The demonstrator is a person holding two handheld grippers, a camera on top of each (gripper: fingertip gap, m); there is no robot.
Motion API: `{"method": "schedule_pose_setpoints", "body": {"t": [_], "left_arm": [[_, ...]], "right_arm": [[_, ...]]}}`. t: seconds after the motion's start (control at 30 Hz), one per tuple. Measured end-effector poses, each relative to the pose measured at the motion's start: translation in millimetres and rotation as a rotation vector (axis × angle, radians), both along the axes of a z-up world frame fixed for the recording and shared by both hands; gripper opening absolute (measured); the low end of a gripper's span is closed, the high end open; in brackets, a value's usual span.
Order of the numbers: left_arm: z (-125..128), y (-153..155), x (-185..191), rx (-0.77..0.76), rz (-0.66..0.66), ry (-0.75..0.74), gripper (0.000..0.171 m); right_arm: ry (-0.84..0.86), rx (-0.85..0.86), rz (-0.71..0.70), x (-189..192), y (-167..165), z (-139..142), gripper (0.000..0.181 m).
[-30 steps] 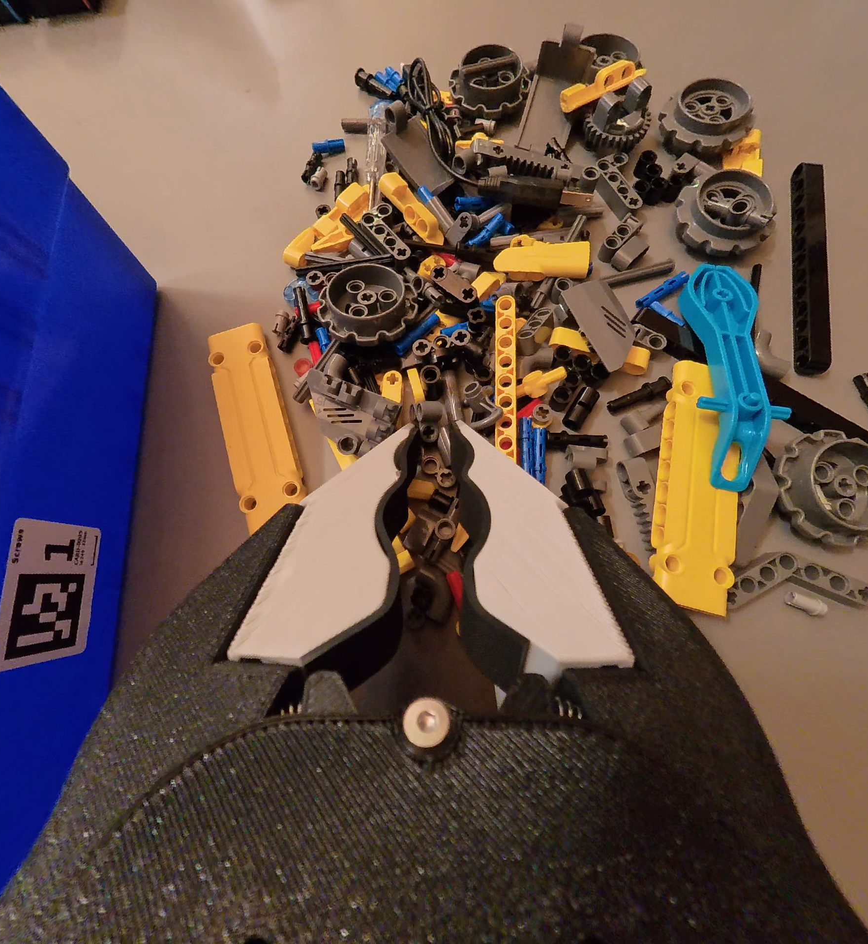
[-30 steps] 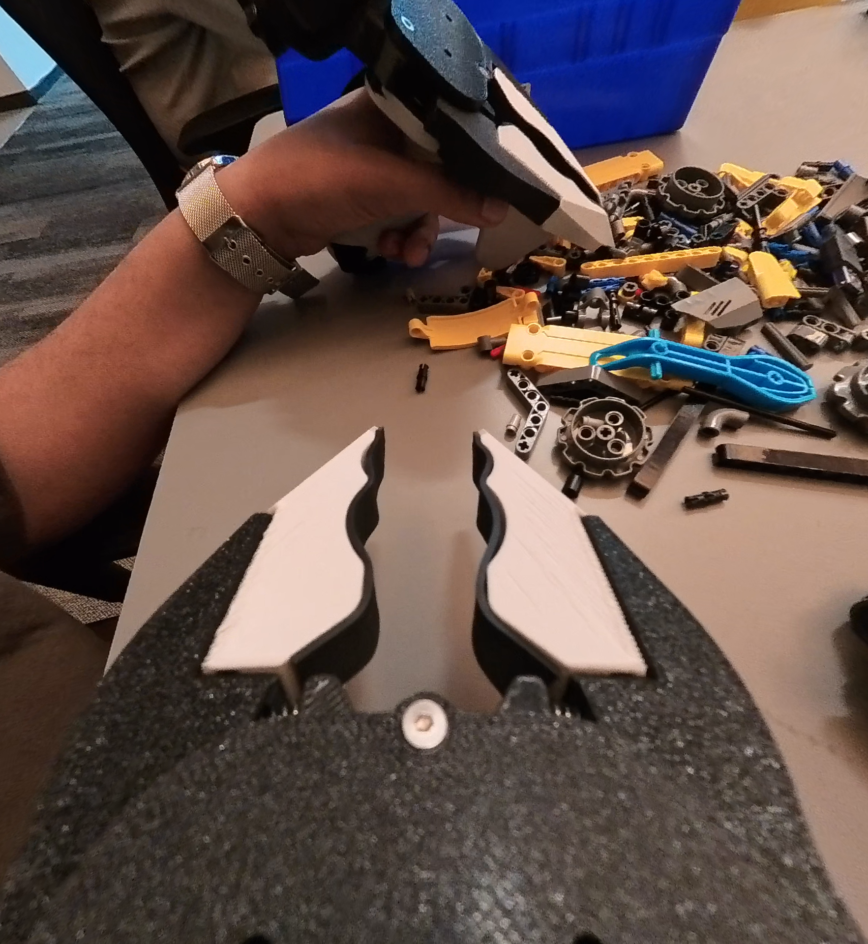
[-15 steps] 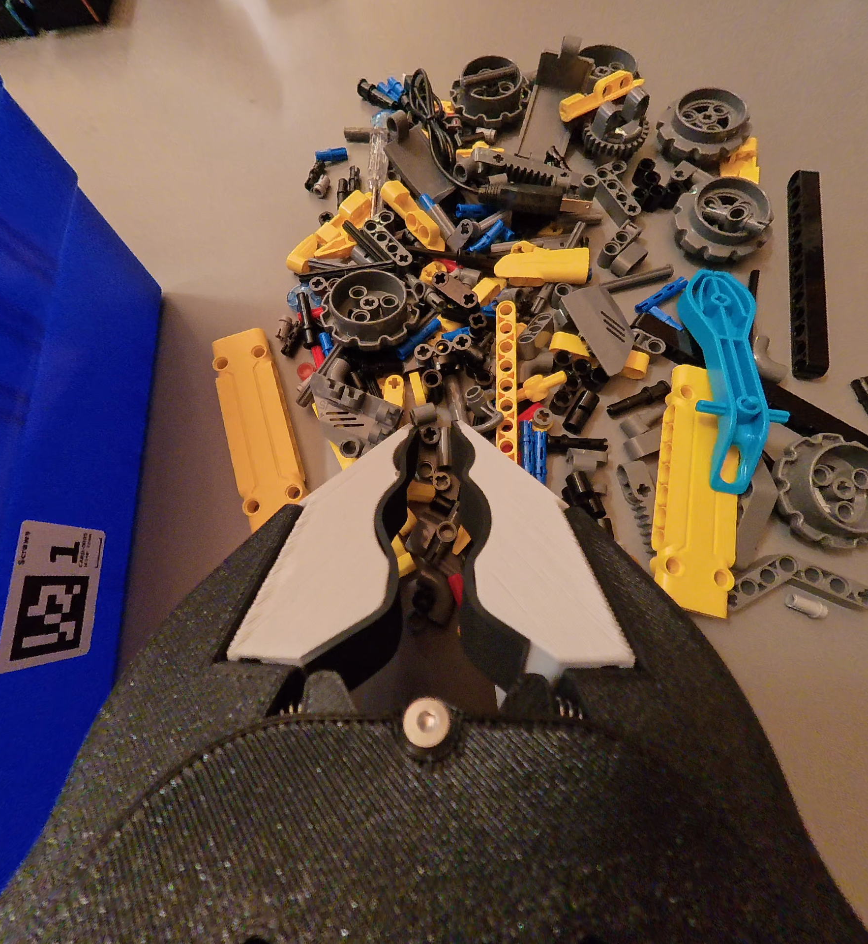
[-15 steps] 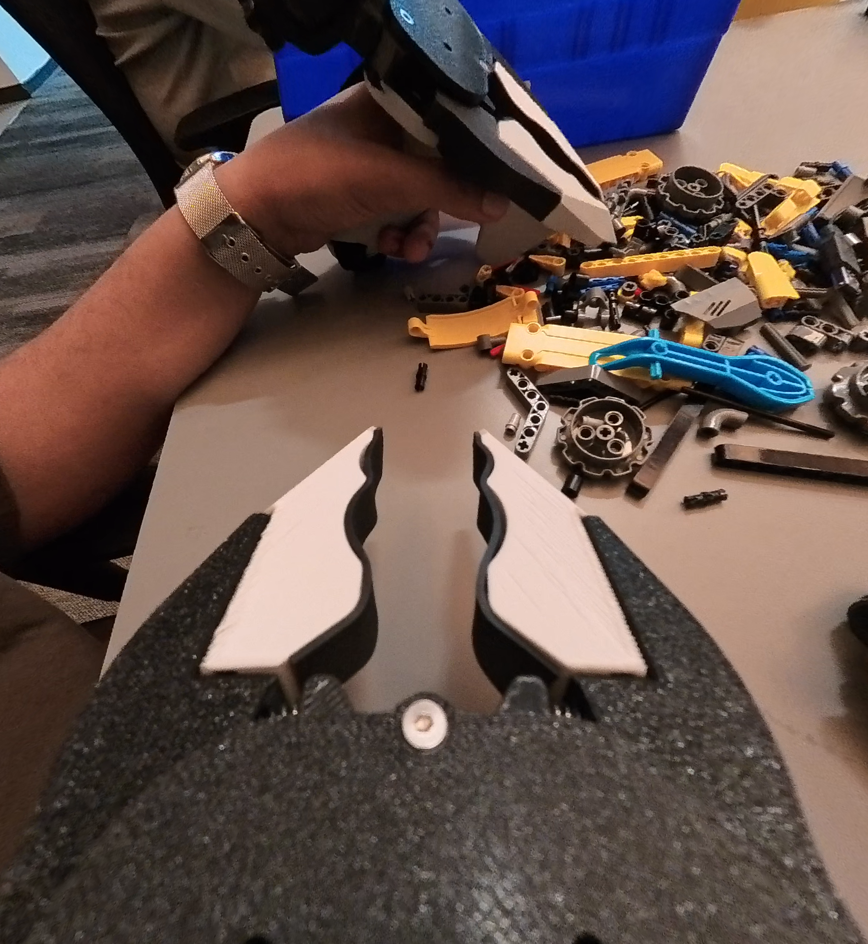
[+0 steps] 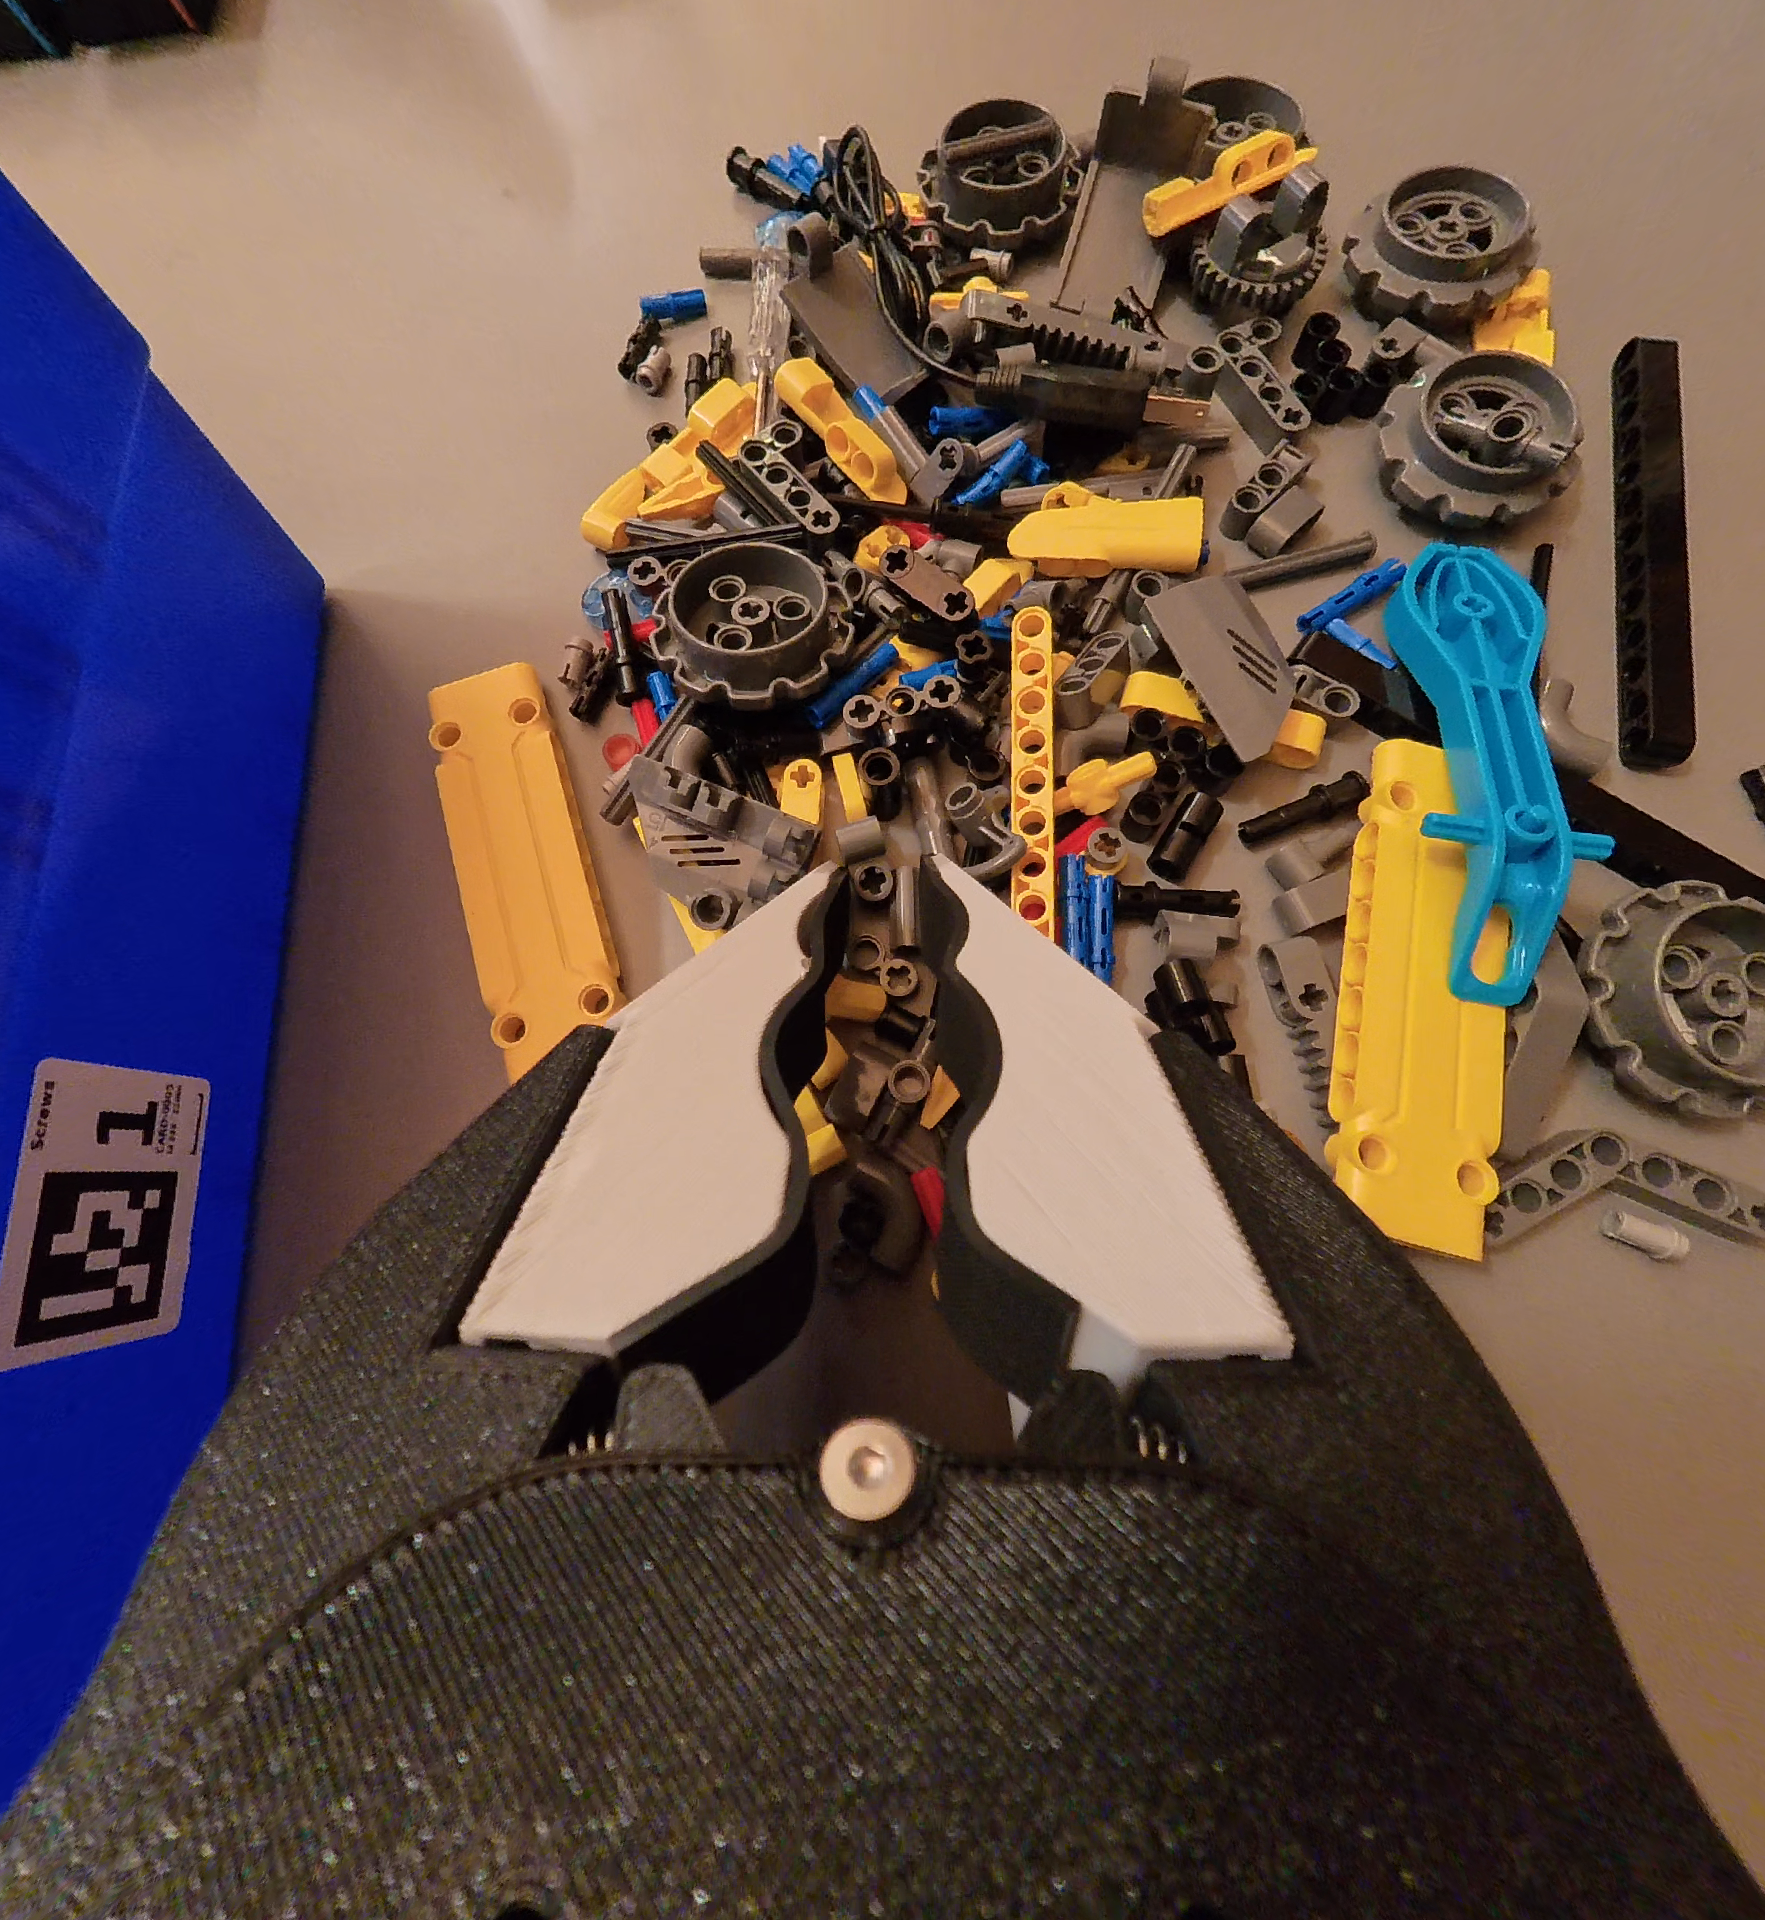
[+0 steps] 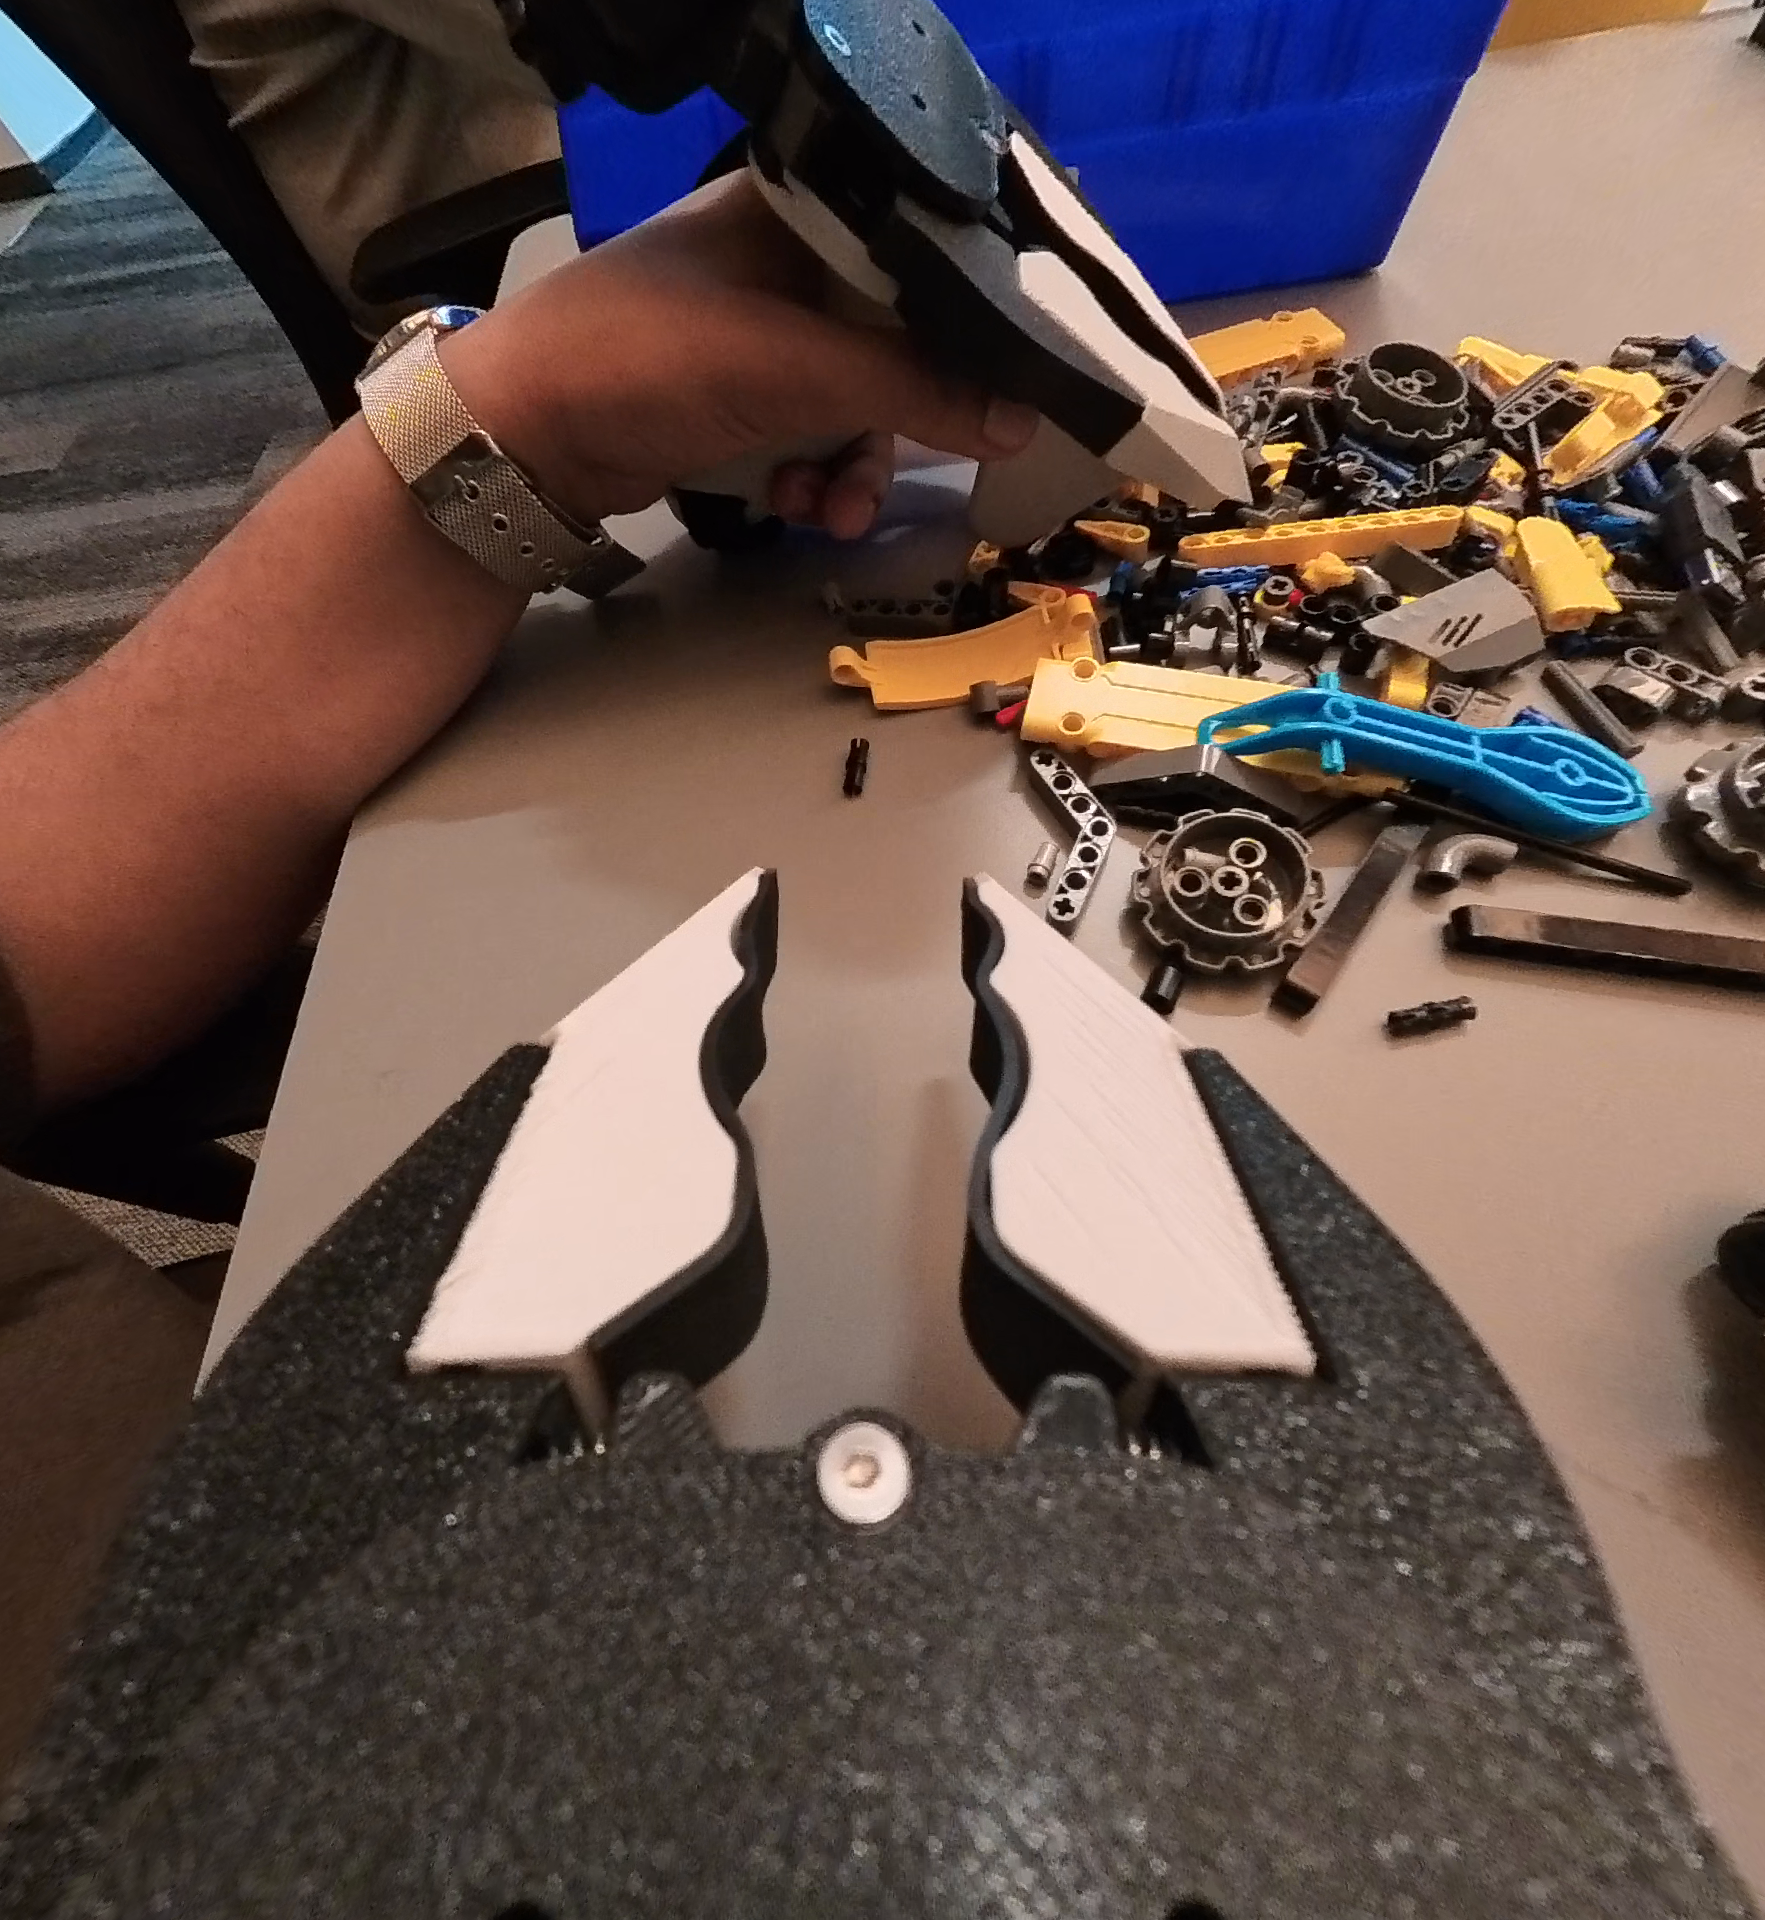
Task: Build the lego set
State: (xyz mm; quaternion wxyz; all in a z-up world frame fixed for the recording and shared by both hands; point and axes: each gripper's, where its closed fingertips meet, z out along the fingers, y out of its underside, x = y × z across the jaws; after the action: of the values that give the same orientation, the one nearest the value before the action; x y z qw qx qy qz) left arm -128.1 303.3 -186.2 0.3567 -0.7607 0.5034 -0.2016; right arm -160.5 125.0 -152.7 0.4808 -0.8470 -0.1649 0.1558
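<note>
The left hand-held gripper (image 5: 883,873), its fingers nearly together, hovers over the heap of small yellow, grey and black plastic building parts (image 5: 1044,644) on the grey surface (image 5: 390,312); whether it pinches something, I cannot tell. The right hand-held gripper (image 6: 870,894) is spread, empty, above bare surface near a grey toothed wheel (image 6: 1226,894).

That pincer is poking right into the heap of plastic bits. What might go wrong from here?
The left gripper has its tips close together over tangled small pieces in the pile, so it may pinch several at once or none cleanly. Nudging the heap could scatter loose bits like the black pin toward the table edge. The right gripper is open over bare table, too far off to steady anything.
</note>
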Motion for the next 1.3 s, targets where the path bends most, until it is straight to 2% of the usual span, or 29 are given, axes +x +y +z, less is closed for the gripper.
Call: {"method": "schedule_pose_setpoints", "body": {"t": [0.47,0.6,0.73,1.03,1.3], "left_arm": [[5,3,0,-0.002,0.018,-0.034,0.011],[15,8,-1,0.02,0.043,-0.09,0.01],[36,20,-5,0.068,0.114,-0.199,0.006],[51,12,-4,-0.014,0.074,-0.273,0.002],[12,6,-6,-0.111,0.055,-0.111,0.002]], "right_arm": [[-0.004,-0.002,0.001,0,0,0,0.035],[-0.004,-0.005,0.0,0,0,-1,0.035],[0.026,-0.002,-0.003,2,0,1,0.035],[0.037,-0.017,-0.001,2,0,0,0.037],[0.05,-0.025,0.0,2,1,-1,0.038]]}}
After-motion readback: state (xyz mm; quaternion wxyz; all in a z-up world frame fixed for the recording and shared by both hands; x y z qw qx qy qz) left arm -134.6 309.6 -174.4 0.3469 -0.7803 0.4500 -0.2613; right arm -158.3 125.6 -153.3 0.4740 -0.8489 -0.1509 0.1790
